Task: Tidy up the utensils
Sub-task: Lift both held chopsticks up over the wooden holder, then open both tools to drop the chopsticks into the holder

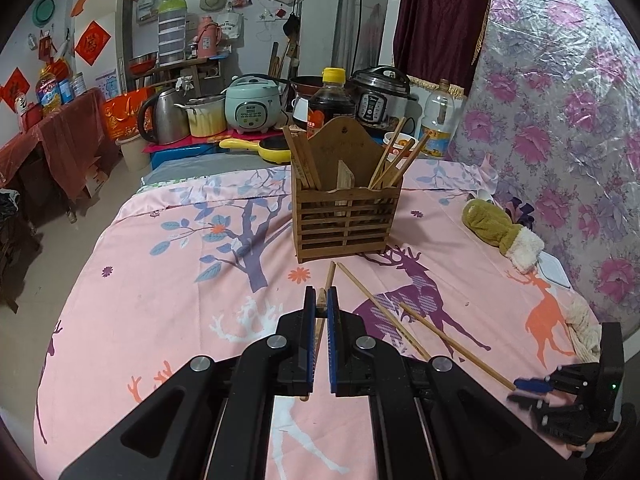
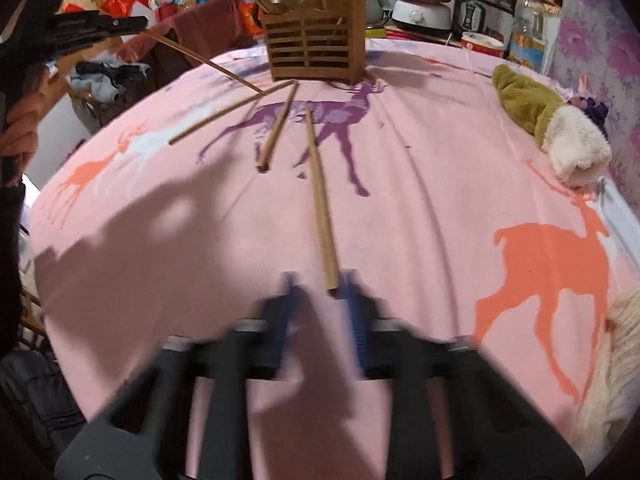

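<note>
The left gripper [image 1: 321, 300] is clamped on 1 chopstick [image 1: 329, 280] whose long axis runs away from the fingers toward the wooden holder [image 1: 346, 216], its far tip lifted and just short of the holder's front. The right gripper [image 2: 318, 284], blurred, shows its blue pads apart with nothing pinched, straddling the near end of another chopstick [image 2: 320, 200] lying flat on the pink cloth [image 2: 420, 200], also pointing at the holder. 2 more loose sticks lie between that one and the holder.

chopsticks [image 1: 376, 308] before holder [image 1: 346, 216], on bedsheet [image 1: 160, 300]
</note>
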The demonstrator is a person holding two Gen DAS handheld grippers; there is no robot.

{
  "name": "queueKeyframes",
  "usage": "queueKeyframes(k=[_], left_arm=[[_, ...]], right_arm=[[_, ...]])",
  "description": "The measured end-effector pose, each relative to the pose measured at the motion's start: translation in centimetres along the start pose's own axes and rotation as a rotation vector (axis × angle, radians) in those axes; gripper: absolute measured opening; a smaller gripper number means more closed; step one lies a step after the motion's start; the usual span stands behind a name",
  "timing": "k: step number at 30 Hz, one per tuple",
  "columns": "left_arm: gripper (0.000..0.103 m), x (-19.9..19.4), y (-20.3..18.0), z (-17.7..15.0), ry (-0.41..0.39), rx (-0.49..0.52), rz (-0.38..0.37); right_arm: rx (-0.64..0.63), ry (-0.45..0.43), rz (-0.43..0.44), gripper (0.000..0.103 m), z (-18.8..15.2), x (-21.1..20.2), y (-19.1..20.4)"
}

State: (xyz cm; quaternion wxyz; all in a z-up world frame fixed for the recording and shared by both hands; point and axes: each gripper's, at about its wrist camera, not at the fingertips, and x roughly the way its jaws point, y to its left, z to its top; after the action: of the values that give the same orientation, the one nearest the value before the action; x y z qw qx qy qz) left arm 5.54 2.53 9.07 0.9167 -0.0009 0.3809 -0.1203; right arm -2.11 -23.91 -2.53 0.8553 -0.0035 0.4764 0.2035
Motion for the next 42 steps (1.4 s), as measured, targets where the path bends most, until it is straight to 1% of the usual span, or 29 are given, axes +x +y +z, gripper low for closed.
queueKeyframes(k=[2, 5, 9, 12, 16, 22, 26, 29, 33, 37, 39, 42], left_arm=[[0.006, 0.0, 0.0, 0.0, 0.0, 0.0, 0.002], [0.006, 0.0, 0.0, 0.1, 0.002, -0.002, 0.0], [0.006, -0.5, -0.3, 1.0, -0.011, 0.007, 0.003], [0.006, -1.3, -0.8, 2.3, -0.03, 0.016, -0.006], [0.005, -2.1, -1.8, 4.1, -0.052, 0.033, -0.007], [0.005, -2.9, -3.5, 5.7, -0.066, 0.067, -0.022], [0.006, -3.2, -4.7, 6.6, -0.073, 0.097, -0.023], [0.006, -3.6, -5.4, 8.1, -0.093, 0.107, -0.022], [0.006, -4.4, -6.1, 11.2, -0.142, 0.107, -0.013], [0.006, -5.4, -6.5, 14.8, -0.216, 0.102, 0.024], [0.006, -5.5, -6.5, 16.3, -0.251, 0.096, 0.046], [0.006, -4.3, -6.3, 18.4, -0.285, 0.079, 0.072]], right_arm=[[0.025, -0.013, 0.012, 0.006, -0.1, -0.3, -0.4], [0.027, -0.079, -0.008, 0.006, 0.5, -1.7, -0.3], [0.016, -0.179, -0.014, 0.006, 2.8, -4.9, 0.1], [-0.001, -0.264, -0.015, 0.006, 5.4, -7.8, 0.7], [-0.027, -0.344, -0.01, 0.006, 8.4, -10.6, 1.5], [-0.05, -0.404, -0.015, 0.006, 11.7, -12.4, 2.4], [-0.044, -0.413, 0.003, 0.006, 13.0, -12.4, 2.5], [-0.04, -0.414, 0.007, 0.006, 14.3, -12.2, 2.6], [-0.022, -0.443, 0.003, 0.006, 17.7, -12.4, 2.6], [-0.002, -0.525, -0.002, 0.006, 22.4, -13.6, 2.9], [0.002, -0.586, -0.019, 0.006, 25.0, -14.2, 3.4], [0.006, -0.64, -0.047, 0.006, 27.6, -13.9, 3.9]])
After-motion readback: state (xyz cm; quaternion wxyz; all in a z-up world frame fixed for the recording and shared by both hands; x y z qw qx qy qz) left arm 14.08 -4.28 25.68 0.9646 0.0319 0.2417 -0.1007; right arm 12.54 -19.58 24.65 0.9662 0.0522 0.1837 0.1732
